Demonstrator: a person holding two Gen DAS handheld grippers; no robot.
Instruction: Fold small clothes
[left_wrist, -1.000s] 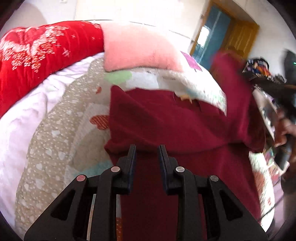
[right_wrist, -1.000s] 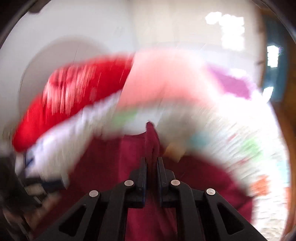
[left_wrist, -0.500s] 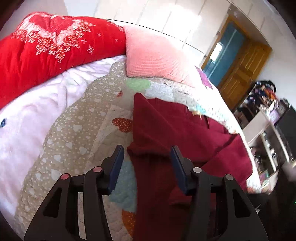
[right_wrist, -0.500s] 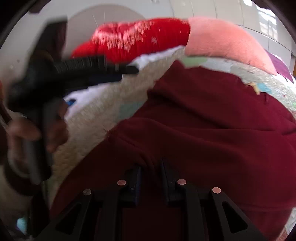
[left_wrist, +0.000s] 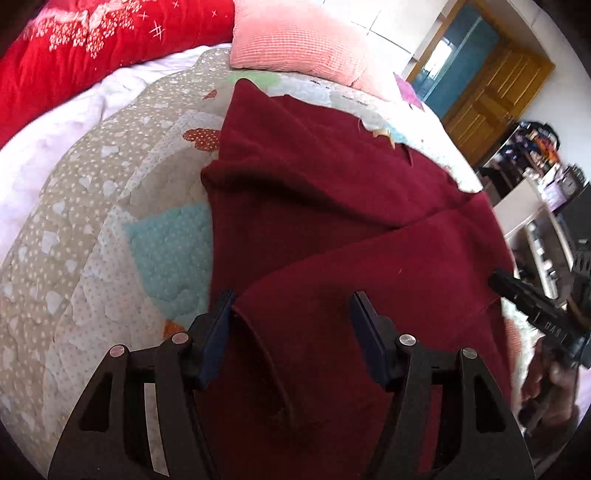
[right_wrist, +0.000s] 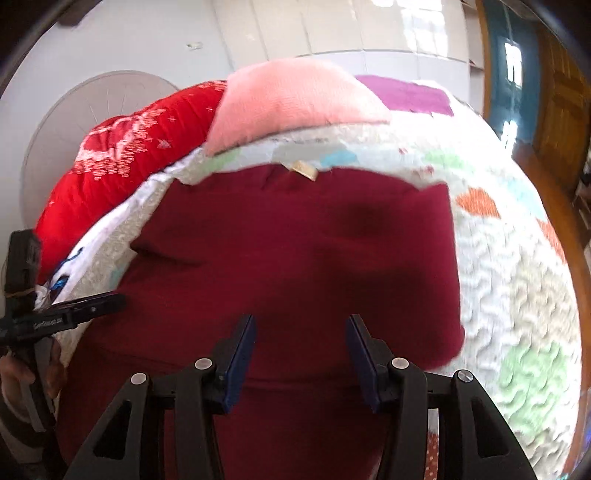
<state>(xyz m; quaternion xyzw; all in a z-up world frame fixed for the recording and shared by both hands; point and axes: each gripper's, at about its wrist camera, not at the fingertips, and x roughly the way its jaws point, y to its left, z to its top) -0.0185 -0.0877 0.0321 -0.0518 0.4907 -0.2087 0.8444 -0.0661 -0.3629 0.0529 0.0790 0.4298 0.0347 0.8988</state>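
Maroon fabric covers the middle of both wrist views: the small garment (left_wrist: 332, 229) lies on the patchwork quilt (left_wrist: 92, 258) of the bed, one layer doubled over another so a diagonal fold edge crosses it. A tan label (right_wrist: 303, 170) shows at its far edge, toward the pink pillow (left_wrist: 295, 40) and the red duvet (left_wrist: 92, 44), which suggests the collar end points to the headboard.

At the near left edge of the cloth the left gripper (left_wrist: 291, 325) hangs with its fingers spread and opening further; cloth lies beneath and between them, but the pads do not press on it. Over the right half, the right gripper (right_wrist: 300, 343) has its fingers parted and widening too, with nothing pinched, though this view is somewhat blurred. Each gripper shows at the margin of the other's view, so the two work the garment from opposite sides.

With both sets of fingers letting go above a laid-over flap, this looks like the release that ends one fold. The garment probably needs another fold, and the loose upper layer could slip if it is brushed.
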